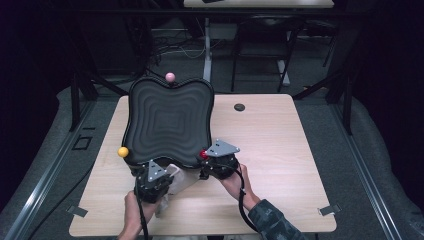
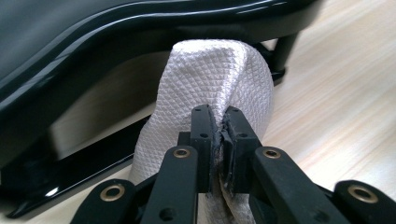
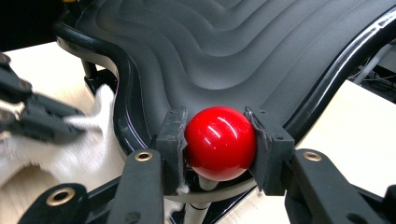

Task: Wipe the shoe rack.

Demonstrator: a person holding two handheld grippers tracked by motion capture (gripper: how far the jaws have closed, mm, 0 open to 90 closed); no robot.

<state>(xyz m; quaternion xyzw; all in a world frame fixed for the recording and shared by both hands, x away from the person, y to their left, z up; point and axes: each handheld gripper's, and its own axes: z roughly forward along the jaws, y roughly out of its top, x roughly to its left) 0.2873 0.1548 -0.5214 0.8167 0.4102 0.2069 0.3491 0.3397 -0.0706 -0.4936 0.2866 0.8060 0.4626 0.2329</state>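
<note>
A black tray (image 1: 169, 120) with a rippled, stepped surface stands tilted on the wooden table, with ball knobs at its corners: pink (image 1: 170, 76) at the back, yellow (image 1: 123, 152) at the front left, red (image 1: 203, 154) at the front right. My right gripper (image 3: 219, 140) is shut on the red ball (image 3: 219, 142), at the tray's (image 3: 233, 51) near corner. My left gripper (image 2: 218, 128) is shut on a white waffle-weave cloth (image 2: 212, 79), held against the underside of the tray's front edge (image 2: 116, 32). In the high view the left gripper (image 1: 152, 175) and cloth (image 1: 175, 179) sit just below the tray's front rim.
A small dark round disc (image 1: 239, 107) lies on the table (image 1: 280, 165) behind and right of the tray. Chairs and desk legs stand beyond the table's far edge. A person's forearms (image 1: 250, 200) come in from the bottom. Grey clips sit at the table's near corners.
</note>
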